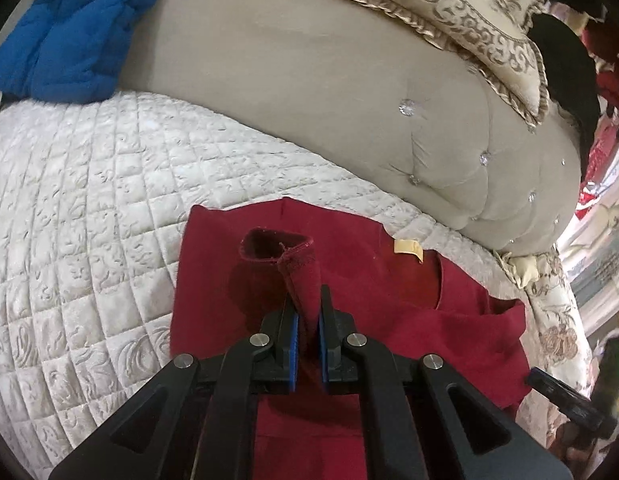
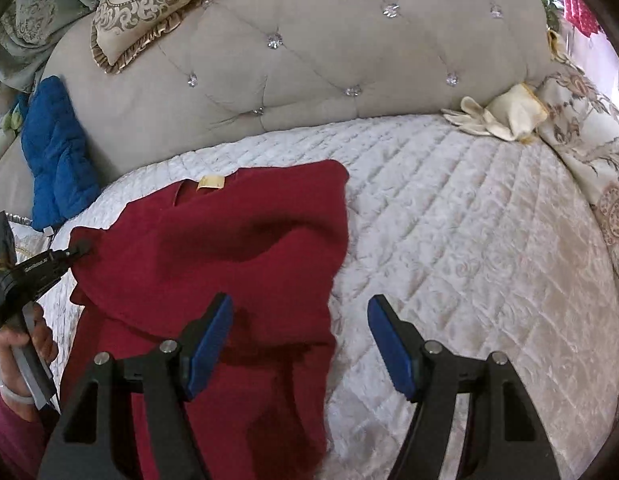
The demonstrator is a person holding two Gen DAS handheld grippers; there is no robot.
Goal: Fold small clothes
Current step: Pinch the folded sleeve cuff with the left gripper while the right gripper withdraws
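Note:
A dark red knit top [image 1: 409, 320] lies flat on the quilted bed cover [image 1: 89, 200], with its cream neck label [image 1: 407, 249] toward the headboard. My left gripper [image 1: 307, 308] is shut on a red sleeve cuff [image 1: 277, 246] and holds it lifted over the top's body. In the right wrist view the top [image 2: 213, 248] lies left of centre. My right gripper [image 2: 300, 302] hangs open over the top's right edge, its blue pads [image 2: 211, 340] touching nothing. The left gripper [image 2: 79, 249] pinches cloth at the top's left side, held by a hand [image 2: 17, 344].
A tufted grey headboard [image 2: 309, 72] runs along the back, with an ornate frilled pillow [image 1: 449, 20] leaning on it. A blue padded garment [image 2: 57, 156] lies at the left. Cream gloves [image 2: 501, 116] rest at the back right by a floral cover [image 2: 589, 140].

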